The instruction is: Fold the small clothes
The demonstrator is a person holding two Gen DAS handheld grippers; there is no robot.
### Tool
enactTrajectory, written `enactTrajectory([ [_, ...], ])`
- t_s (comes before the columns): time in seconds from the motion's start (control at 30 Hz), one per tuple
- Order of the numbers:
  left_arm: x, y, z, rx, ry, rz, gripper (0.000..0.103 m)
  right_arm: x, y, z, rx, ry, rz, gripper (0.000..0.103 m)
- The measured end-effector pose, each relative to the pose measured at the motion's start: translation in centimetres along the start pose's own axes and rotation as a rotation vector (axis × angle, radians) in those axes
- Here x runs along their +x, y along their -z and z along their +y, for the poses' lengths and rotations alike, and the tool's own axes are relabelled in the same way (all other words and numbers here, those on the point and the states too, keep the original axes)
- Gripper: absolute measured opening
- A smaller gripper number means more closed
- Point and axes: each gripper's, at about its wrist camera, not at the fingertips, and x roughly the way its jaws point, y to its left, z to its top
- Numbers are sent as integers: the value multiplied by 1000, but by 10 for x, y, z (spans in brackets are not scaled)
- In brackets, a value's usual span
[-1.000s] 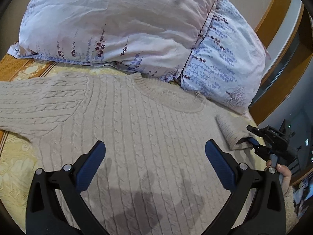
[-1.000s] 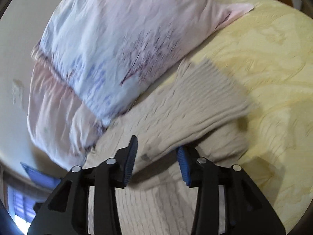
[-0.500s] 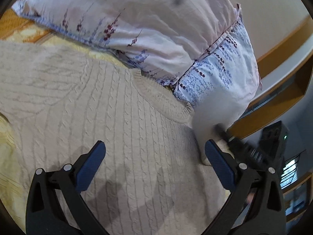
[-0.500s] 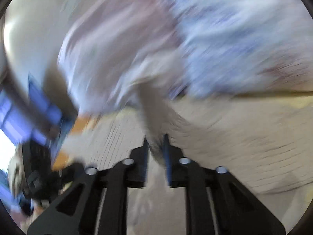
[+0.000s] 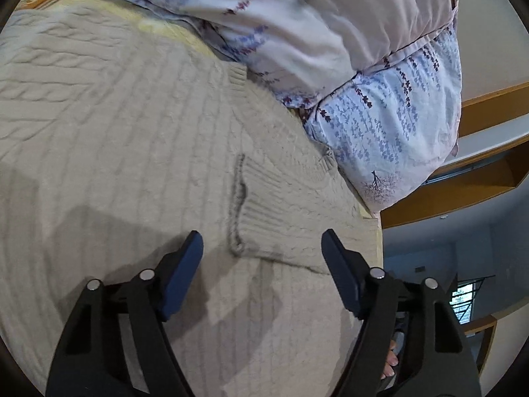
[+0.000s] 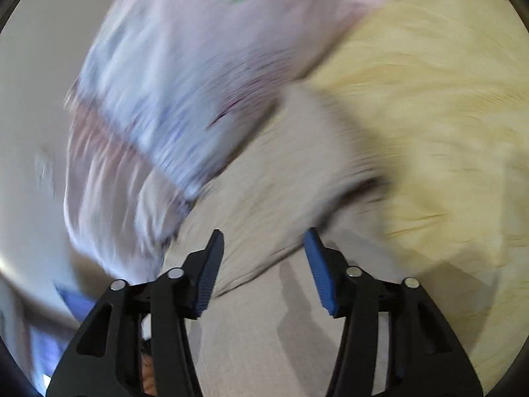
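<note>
One beige cable-knit sweater (image 5: 125, 139) lies flat on the bed, on a yellow quilted bedspread (image 6: 429, 106). In the left wrist view its ribbed collar (image 5: 264, 106) points up-right toward the pillows and the body runs down-left from there, so the long axis goes diagonal, collar at the far end. One sleeve (image 5: 291, 211) is folded across the chest: ribbed cuff (image 5: 239, 205) ends near the middle of the body, sleeve axis roughly crosswise to the body axis.

Two pillows against the collar end: pink floral pillow (image 5: 314, 13) overlapping a blue floral pillow (image 5: 396, 125). Wooden frame (image 5: 463, 192) behind them.

Left gripper (image 5: 263, 261): fingers spread wide, holding nothing, hovering above the folded sleeve, cuff between the finger lines.

Right gripper (image 6: 264, 261): fingers apart, nothing between them, above the sweater near the sleeve fold. That view is heavily motion-blurred; knit detail unreadable.

No brand, label or readable text visible on anything.
</note>
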Motion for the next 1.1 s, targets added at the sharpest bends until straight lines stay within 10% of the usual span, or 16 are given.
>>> enactTrajectory([
  [0.33,31,-15,-13,-15,-13,34,48,13,-21,-30,126,-44,-56,42],
  [0.53,47,-24,-18,18,-27,40,7,8,-26,-41,135,-28,-92,30],
  [0.67,36,-36,-26,79,-15,6,5,3,-22,-30,76,-35,-118,10],
  [1.1,7,-56,16,117,-216,-37,5,29,26,-12,1,2,-16,9],
])
